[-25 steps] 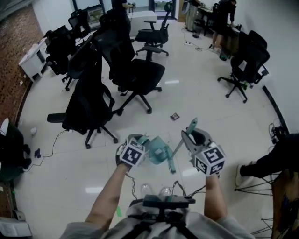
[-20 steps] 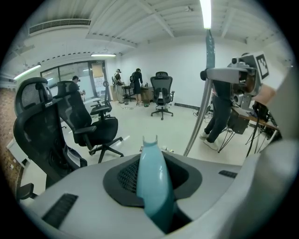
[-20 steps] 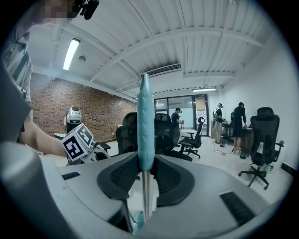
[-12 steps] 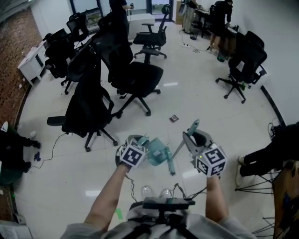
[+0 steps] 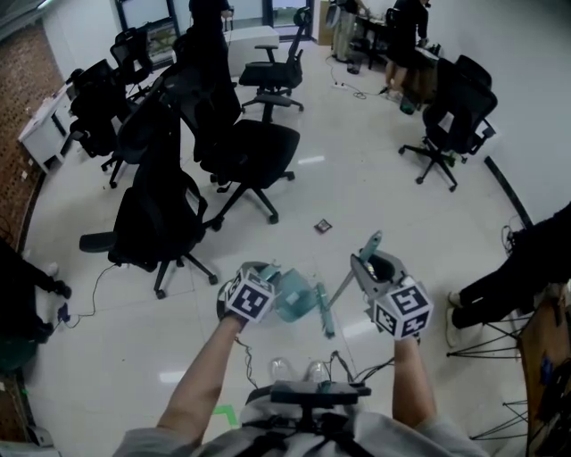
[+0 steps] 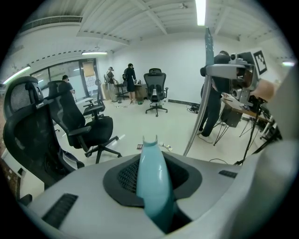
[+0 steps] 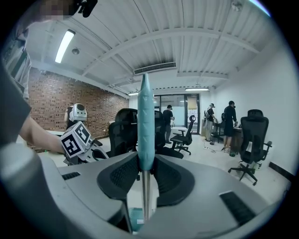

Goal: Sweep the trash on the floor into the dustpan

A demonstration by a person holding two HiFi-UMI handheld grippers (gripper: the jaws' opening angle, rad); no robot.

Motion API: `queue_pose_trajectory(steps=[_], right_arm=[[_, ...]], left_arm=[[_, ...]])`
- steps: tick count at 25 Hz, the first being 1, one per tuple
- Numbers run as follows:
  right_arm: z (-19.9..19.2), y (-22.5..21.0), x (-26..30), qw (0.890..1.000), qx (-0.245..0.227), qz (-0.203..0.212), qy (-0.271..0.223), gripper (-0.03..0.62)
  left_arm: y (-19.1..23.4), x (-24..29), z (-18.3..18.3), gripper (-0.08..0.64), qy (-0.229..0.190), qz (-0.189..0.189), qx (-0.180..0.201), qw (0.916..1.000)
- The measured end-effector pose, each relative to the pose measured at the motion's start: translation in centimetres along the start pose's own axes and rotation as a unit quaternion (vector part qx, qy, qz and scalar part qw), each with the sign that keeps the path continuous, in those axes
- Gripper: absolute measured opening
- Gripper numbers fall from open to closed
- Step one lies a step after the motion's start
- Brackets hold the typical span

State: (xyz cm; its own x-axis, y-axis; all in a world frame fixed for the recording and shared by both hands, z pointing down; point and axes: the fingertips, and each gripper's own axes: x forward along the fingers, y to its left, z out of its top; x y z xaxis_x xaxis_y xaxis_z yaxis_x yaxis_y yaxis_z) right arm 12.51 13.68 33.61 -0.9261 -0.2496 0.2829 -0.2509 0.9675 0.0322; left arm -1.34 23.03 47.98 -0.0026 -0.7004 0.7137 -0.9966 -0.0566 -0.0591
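A small dark piece of trash (image 5: 322, 226) lies on the pale floor ahead of both hands; the left gripper view shows it as scraps (image 6: 140, 146) past the jaws. My left gripper (image 5: 266, 281) is shut on the teal dustpan's handle (image 6: 152, 184), and the dustpan (image 5: 297, 300) hangs between my hands. My right gripper (image 5: 376, 264) is shut on the broom, gripping the teal handle (image 7: 145, 122) just above its metal shaft (image 7: 145, 198). The shaft (image 5: 336, 287) slants down and left toward the dustpan. The brush head is hidden.
Several black office chairs (image 5: 241, 147) stand ahead and to the left, another chair (image 5: 449, 116) at the right. People (image 5: 403, 27) stand at desks by the far wall. A person's dark leg (image 5: 508, 281) and a tripod (image 5: 500, 344) are close on my right.
Both grippers keep their holds and barely shift. The head view has drifted slightly, so the chairs and the trash sit a little further left in the picture.
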Motion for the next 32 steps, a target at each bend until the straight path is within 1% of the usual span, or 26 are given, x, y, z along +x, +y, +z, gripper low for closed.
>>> queue_pose_trajectory(steps=[2, 5, 9, 13, 15, 18, 22, 26, 28, 32], right_arm=[[-0.5, -0.3, 0.1, 1.000, 0.003, -0.013, 0.004, 0.104], [-1.5, -1.1, 0.5, 0.999, 0.010, -0.029, 0.012, 0.104], [-3.1, -3.5, 1.5, 0.998, 0.021, -0.055, 0.019, 0.104], [-5.7, -5.5, 3.1, 0.996, 0.040, -0.069, 0.032, 0.104], [-7.0, -7.2, 4.2, 0.996, 0.048, -0.072, 0.039, 0.104], [-9.2, -10.6, 6.1, 0.994, 0.052, -0.078, 0.051, 0.104], [-12.5, -13.4, 8.5, 0.992, 0.062, -0.090, 0.069, 0.104], [-14.7, -16.6, 11.2, 0.988, 0.063, -0.121, 0.073, 0.104], [-16.3, -17.4, 13.1, 0.986, 0.065, -0.134, 0.079, 0.103], [-20.5, -18.0, 18.0, 0.982, 0.073, -0.135, 0.111, 0.104]], left_arm=[[0.2, 0.5, -0.4, 0.106, 0.006, -0.008, 0.006, 0.9999], [0.8, 1.4, -1.4, 0.106, 0.027, -0.014, 0.012, 0.9995], [1.0, 3.9, -1.3, 0.106, 0.031, -0.027, 0.027, 0.9988], [2.3, 6.6, -2.6, 0.106, 0.060, -0.029, 0.039, 0.9970], [3.4, 8.4, -2.6, 0.106, 0.070, -0.028, 0.040, 0.9963], [4.2, 11.4, -1.5, 0.107, 0.074, -0.033, 0.059, 0.9950], [5.4, 14.5, -1.6, 0.106, 0.093, -0.044, 0.083, 0.9912], [7.1, 18.0, -0.4, 0.106, 0.099, -0.059, 0.113, 0.9868], [8.2, 19.8, -0.7, 0.107, 0.109, -0.070, 0.125, 0.9836], [9.8, 22.7, -0.8, 0.106, 0.130, -0.080, 0.131, 0.9796]])
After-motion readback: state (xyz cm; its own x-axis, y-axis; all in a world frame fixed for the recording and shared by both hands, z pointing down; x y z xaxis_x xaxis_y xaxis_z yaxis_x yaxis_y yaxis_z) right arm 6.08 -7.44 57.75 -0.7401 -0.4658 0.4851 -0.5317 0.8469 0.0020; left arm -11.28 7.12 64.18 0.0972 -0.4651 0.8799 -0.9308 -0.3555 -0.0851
